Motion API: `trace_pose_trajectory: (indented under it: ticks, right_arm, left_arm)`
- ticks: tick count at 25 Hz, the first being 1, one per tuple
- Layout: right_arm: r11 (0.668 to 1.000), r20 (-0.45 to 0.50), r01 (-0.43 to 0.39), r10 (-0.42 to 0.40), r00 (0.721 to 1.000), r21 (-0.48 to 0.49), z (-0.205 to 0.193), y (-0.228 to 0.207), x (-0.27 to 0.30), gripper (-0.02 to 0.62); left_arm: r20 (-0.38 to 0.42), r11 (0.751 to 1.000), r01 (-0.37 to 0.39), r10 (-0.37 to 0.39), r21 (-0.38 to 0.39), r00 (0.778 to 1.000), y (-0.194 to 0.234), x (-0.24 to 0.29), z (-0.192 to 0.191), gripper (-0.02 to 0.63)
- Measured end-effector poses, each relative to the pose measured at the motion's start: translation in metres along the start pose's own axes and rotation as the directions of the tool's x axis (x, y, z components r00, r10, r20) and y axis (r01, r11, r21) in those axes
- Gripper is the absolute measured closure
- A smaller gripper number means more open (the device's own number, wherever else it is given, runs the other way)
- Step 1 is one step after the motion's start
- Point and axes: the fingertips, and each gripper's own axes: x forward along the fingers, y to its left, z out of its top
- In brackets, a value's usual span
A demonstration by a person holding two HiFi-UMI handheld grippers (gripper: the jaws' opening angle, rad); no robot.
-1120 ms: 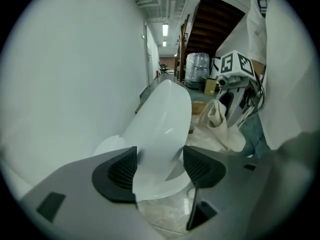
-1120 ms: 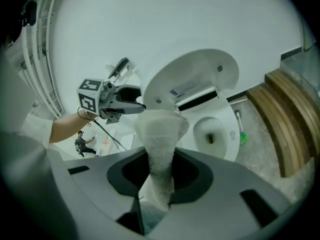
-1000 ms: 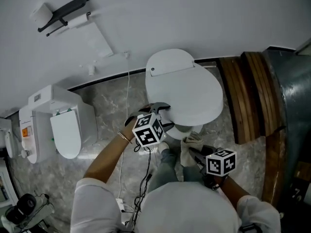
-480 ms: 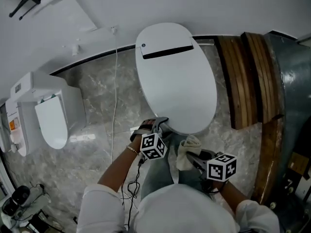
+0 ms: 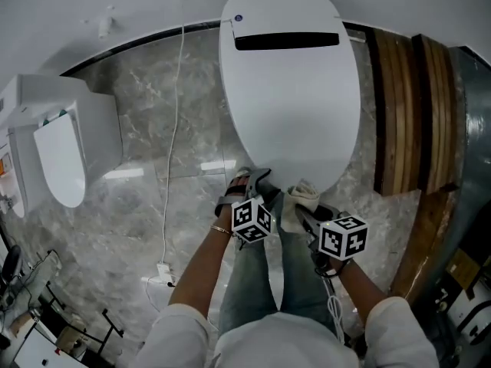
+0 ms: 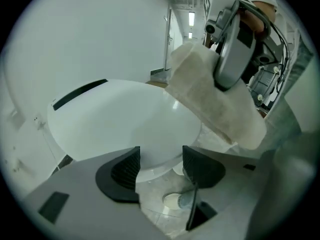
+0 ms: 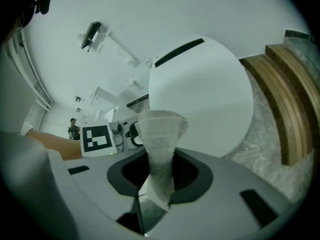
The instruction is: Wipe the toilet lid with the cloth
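The white toilet lid [image 5: 291, 90] lies closed, filling the upper middle of the head view. My left gripper [image 5: 257, 182] is at the lid's front rim, open and empty; in the left gripper view the lid [image 6: 125, 119] sits just beyond the spread jaws of my left gripper [image 6: 161, 164]. My right gripper [image 5: 304, 215] is beside it to the right, shut on a folded off-white cloth [image 5: 301, 198]. The cloth [image 7: 160, 144] stands up between the jaws of my right gripper [image 7: 160, 176], just short of the lid [image 7: 200, 94]. The cloth [image 6: 215, 99] also hangs at the right of the left gripper view.
A second white fixture [image 5: 61, 159] stands at the left on the marble floor [image 5: 153, 205]. A white cable [image 5: 175, 129] runs down to a plug [image 5: 161, 271]. Wooden boards [image 5: 403, 106] lie to the right of the toilet. The person's legs are below the grippers.
The head view has swung forward, so the lid now looks larger and centred. Both grippers stay at the lid's front rim and have drawn closer together. The cloth remains in the right gripper.
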Motion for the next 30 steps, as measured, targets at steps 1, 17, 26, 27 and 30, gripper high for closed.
trace_pose_trajectory:
  ticks: [1,17,26,27,30]
  right_arm:
    - [1.0,0.001,0.007,-0.007,1.0,0.007,0.001,-0.005,0.008,0.494]
    - [0.998,0.028,0.015,-0.017,0.999,0.058,0.013,-0.04,0.044,0.494]
    - [0.999,0.118,-0.042,0.045,0.992,-0.025,0.097,-0.015,0.06,0.494]
    - [0.998,0.125,-0.057,0.061,0.99,-0.03,0.11,-0.007,0.065,0.494]
    - [0.991,0.142,-0.132,0.134,0.981,-0.023,0.152,0.019,0.084,0.494]
  left_arm:
    - [0.0,1.0,-0.007,0.007,-0.018,1.0,0.0,0.004,-0.003,0.316]
    - [-0.005,0.958,-0.067,0.069,-0.277,0.998,0.011,0.028,-0.022,0.318]
    - [0.038,0.719,-0.293,0.406,-0.63,0.913,0.092,-0.042,0.007,0.546]
    - [0.026,0.687,-0.317,0.438,-0.654,0.898,0.106,-0.049,0.01,0.568]
    - [-0.006,0.578,-0.349,0.511,-0.738,0.859,0.149,-0.064,0.015,0.591]
